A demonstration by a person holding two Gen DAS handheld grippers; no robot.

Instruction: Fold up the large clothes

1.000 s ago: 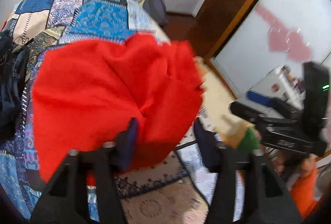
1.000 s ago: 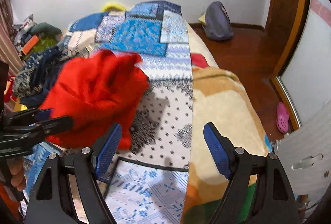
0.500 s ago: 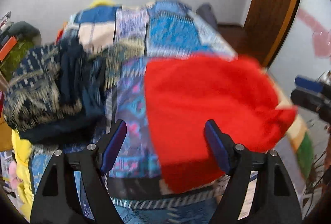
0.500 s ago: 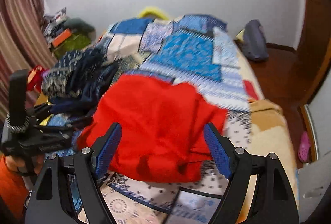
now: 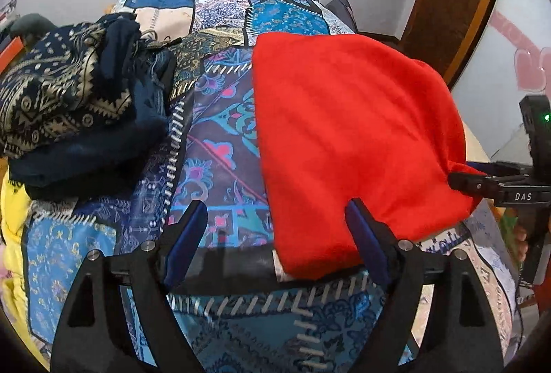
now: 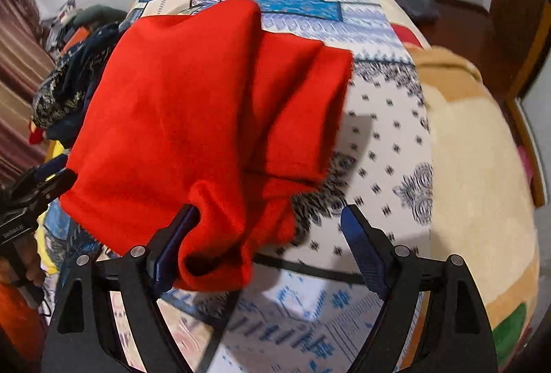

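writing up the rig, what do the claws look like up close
Each claw, left and right, is a black two-finger frame with silver screws and blue pads. The right one's body reads DAS in white and shows a green light.

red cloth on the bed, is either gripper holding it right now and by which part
Neither holds it. The red cloth lies loose on the bed; the left gripper, jaws just opened, and the right gripper both stand open at its near edge.
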